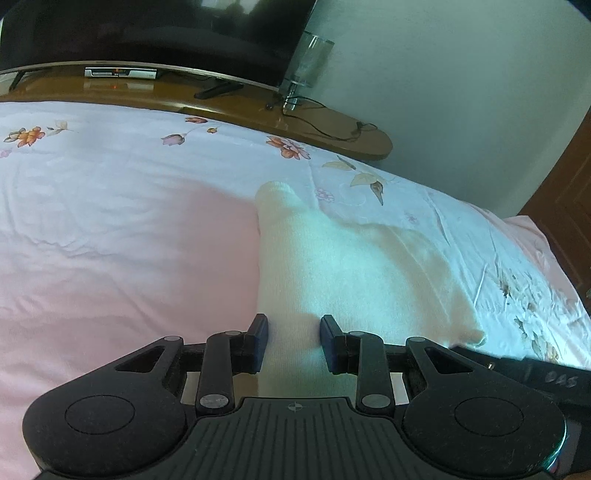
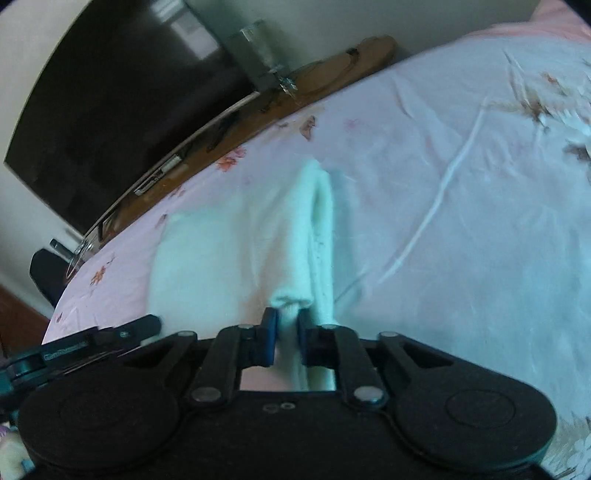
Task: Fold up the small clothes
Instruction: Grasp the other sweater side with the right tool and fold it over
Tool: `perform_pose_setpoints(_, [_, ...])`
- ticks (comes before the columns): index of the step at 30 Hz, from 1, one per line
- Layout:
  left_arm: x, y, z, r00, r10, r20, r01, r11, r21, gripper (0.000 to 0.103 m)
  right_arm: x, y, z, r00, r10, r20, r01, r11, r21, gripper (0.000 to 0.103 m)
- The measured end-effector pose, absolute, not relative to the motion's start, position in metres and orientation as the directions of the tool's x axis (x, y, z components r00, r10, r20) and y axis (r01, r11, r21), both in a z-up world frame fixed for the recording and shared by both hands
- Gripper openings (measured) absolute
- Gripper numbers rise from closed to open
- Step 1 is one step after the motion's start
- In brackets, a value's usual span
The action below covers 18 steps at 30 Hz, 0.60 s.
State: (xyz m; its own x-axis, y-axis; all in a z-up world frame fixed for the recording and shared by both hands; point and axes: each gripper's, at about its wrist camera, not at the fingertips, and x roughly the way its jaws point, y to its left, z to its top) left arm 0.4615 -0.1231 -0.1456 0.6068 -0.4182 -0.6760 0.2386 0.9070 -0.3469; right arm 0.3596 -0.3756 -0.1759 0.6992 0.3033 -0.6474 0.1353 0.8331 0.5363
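Note:
A small white knitted garment (image 1: 332, 258) lies on the pink floral bedsheet (image 1: 110, 240). My left gripper (image 1: 293, 332) has its blue pads either side of the garment's near edge, with a wide band of cloth between them. My right gripper (image 2: 286, 325) is shut on a bunched corner of the same white garment (image 2: 236, 251), lifting a ridge of cloth that runs away from the pads. The right gripper's body shows at the lower right of the left wrist view (image 1: 524, 365), and the left gripper shows at the left of the right wrist view (image 2: 92, 339).
A wooden TV stand (image 1: 258, 110) runs along the far edge of the bed, carrying a large dark television (image 1: 147, 33), a set-top box (image 1: 120, 72), a clear glass vase (image 1: 306, 66) and black cables (image 1: 325, 125). A wooden door (image 1: 569, 221) is at right.

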Motion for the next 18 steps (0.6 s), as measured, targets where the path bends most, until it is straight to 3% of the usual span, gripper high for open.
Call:
perform_pose_setpoints(1, [0.462, -0.123, -0.146, 0.606, -0.419, -0.676, 0.239, 0.907, -0.348, 0.031, 0.360, -0.374, -0.173, 0.701, 0.322, -0.636, 0.117, 0.829, 0.547, 0.033])
perform_pose_setpoints(4, [0.463, -0.124, -0.145, 0.607, -0.415, -0.678, 0.237, 0.908, -0.345, 0.031, 0.367, -0.365, -0.173, 0.697, 0.319, -0.643, 0.091, 0.849, 0.520, 0.051])
perform_pose_setpoints(6, [0.462, -0.126, -0.145, 0.612, -0.408, -0.677, 0.238, 0.912, -0.334, 0.031, 0.371, -0.360, -0.178, 0.691, 0.320, -0.648, 0.088, 0.852, 0.516, 0.055])
perform_pose_setpoints(7, [0.461, -0.126, -0.146, 0.615, -0.407, -0.676, 0.237, 0.913, -0.333, 0.031, 0.373, -0.359, -0.178, 0.693, 0.309, -0.651, 0.092, 0.858, 0.505, 0.050])
perform_pose_setpoints(8, [0.461, -0.126, -0.146, 0.616, -0.408, -0.674, 0.237, 0.912, -0.336, 0.032, 0.374, -0.357, -0.178, 0.699, 0.294, -0.652, 0.098, 0.864, 0.494, 0.033])
perform_pose_setpoints(10, [0.461, -0.125, -0.147, 0.614, -0.415, -0.671, 0.240, 0.908, -0.342, 0.032, 0.373, -0.362, -0.178, 0.711, 0.306, -0.633, 0.104, 0.845, 0.525, 0.014])
perform_pose_setpoints(17, [0.452, -0.130, -0.146, 0.625, -0.405, -0.668, 0.259, 0.914, -0.311, 0.033, 0.351, -0.372, -0.168, 0.736, 0.256, -0.626, 0.125, 0.858, 0.498, 0.008])
perform_pose_setpoints(18, [0.451, -0.131, -0.149, 0.623, -0.398, -0.673, 0.255, 0.917, -0.307, 0.044, 0.352, -0.372, -0.176, 0.723, 0.228, -0.652, 0.142, 0.875, 0.463, 0.008])
